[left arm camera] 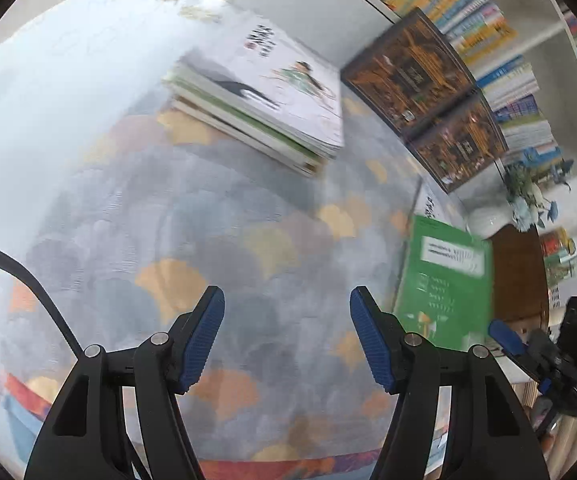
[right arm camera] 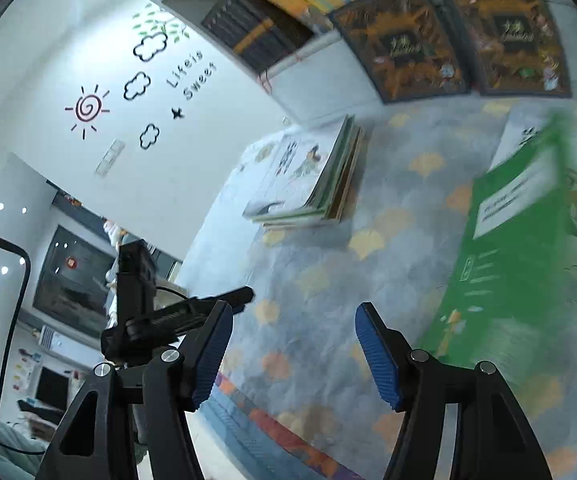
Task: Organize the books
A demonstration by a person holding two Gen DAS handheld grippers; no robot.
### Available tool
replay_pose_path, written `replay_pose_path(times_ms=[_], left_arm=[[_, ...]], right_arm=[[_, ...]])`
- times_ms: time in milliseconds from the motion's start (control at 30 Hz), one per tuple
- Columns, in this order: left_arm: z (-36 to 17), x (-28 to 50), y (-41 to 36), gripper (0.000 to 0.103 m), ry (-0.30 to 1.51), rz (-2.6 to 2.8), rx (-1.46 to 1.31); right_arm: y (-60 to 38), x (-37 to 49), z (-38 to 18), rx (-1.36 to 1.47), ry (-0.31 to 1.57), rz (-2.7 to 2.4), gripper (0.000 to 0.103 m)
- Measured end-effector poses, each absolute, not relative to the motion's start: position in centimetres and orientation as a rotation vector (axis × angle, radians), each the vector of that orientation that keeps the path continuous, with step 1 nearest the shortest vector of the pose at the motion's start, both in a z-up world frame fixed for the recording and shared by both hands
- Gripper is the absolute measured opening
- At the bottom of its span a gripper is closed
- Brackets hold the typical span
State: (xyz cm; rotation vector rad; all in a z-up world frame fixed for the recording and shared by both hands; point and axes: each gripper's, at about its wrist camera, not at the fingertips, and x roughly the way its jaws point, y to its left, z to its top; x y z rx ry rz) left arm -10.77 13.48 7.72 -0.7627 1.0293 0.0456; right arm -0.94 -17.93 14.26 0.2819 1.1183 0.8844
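Note:
A stack of several picture books lies on the patterned tablecloth, a white illustrated cover on top. A green book lies flat to the right, resting on a white book. My left gripper hovers open over the bare cloth between the two, with nothing between its fingers. My right gripper is also open and empty, with the green book just right of it. The left gripper's black body shows at the left of the right wrist view.
Two dark ornate books lean upright against a white bookshelf packed with colourful spines. A vase of flowers stands on a brown board at the right. The table's front edge runs below the grippers.

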Motion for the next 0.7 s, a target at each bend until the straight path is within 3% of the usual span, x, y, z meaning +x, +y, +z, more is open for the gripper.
replay_pose_path(times_ms=[267,333,400,467,700], left_arm=[[6.5,-6.9,6.7,0.062,1.139,-0.177,-0.643],[6.1,-5.0,3.2,0.062,1.152,-0.255,-0.611],[5.4,-2.7,-0.3,0.062,1.166,-0.302,-0.583],[4.6,-1.2,-3.0,0.062,1.18,-0.316,-0.552],[2.4,0.8,-7.4,0.063,1.271,-0.36,-0.491]], right_arm=[[-29.0,1.0,9.3,0.307,1.157,0.439,0.062],[-31.7,1.5,5.8,0.31,1.213,0.338,0.054],[-33.4,1.9,3.4,0.324,1.252,0.291,0.037],[-33.9,2.2,1.5,0.308,1.251,0.239,0.033],[-32.1,2.2,1.7,0.245,1.212,0.323,0.035]])
